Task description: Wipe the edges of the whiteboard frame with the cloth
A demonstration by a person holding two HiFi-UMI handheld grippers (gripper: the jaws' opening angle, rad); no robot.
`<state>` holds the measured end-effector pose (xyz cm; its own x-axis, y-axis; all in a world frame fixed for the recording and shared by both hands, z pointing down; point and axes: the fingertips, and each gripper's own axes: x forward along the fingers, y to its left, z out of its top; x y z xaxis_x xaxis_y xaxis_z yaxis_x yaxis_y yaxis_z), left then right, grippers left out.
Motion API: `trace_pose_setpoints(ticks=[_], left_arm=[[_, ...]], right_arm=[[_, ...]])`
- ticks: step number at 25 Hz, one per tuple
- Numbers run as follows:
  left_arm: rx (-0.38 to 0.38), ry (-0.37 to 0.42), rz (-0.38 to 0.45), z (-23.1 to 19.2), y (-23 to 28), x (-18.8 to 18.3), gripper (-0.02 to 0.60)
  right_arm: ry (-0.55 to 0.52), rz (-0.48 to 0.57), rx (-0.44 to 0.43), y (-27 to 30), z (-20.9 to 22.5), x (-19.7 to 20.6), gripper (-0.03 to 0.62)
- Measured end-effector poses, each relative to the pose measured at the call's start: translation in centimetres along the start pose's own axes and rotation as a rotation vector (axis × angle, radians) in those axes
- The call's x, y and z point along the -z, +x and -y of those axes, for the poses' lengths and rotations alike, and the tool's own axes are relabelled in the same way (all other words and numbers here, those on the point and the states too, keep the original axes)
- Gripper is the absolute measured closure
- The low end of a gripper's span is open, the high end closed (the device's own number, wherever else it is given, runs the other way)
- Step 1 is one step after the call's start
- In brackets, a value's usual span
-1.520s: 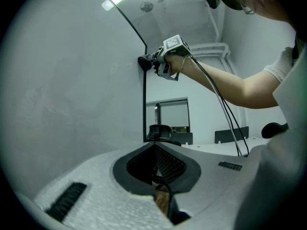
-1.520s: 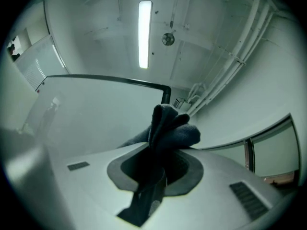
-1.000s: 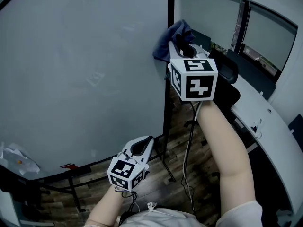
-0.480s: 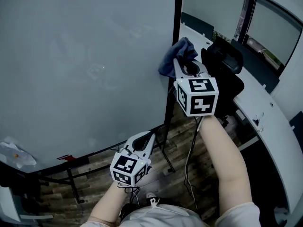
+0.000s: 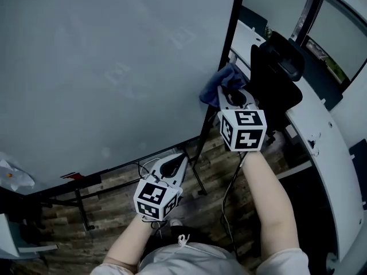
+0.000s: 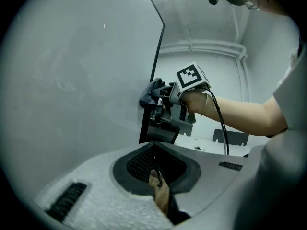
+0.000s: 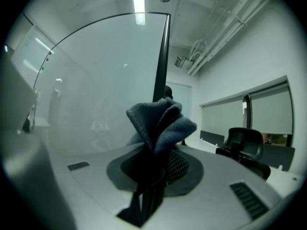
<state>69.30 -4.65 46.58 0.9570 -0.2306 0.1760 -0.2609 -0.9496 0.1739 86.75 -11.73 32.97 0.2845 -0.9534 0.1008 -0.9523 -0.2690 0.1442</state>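
- The whiteboard [image 5: 114, 67] fills the upper left of the head view, and its dark frame [image 5: 232, 24] slants down from the top centre
- A black chair [image 5: 275, 79] stands at the upper right, just beside the frame, with a pale desk [image 5: 321, 148] curving down the right side
- The right gripper [image 5: 227, 91], centre right, has its jaws clamped on the cloth [image 5: 221, 83]; its own view shows them pinching the cloth's lower end while the rest bunches up above
- The cloth lies against the frame's right edge, about halfway down the visible strip
- The left gripper [image 5: 182, 158], lower centre, hangs near the board's bottom edge with its jaws drawn together on nothing
- Risk, as I judge it: only a small fold is pinched, so drag along the edge could tug the cloth free
- The strip is thin, so a slight drift could slide the loose bunch onto the board face or off into the air
- The chair is close enough to catch the gripper or its cable lower down
- With nothing bracing the board, a hard press could shift it on its stand
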Motion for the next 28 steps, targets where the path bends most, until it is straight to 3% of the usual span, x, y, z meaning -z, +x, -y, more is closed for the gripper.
trace_pose_setpoints(ticks=[16,28], left_arm=[[-0.014,-0.040,-0.104,-0.6,0.6,6.7,0.563],[-0.087,-0.095,-0.176,-4.3,-0.8,11.9,0.563]], right_arm=[[0.069,-0.194,-0.009,1.1,-1.7,13.9,0.526],[0.070,-0.378,-0.016,2.4,-2.6,25.0,0.526]])
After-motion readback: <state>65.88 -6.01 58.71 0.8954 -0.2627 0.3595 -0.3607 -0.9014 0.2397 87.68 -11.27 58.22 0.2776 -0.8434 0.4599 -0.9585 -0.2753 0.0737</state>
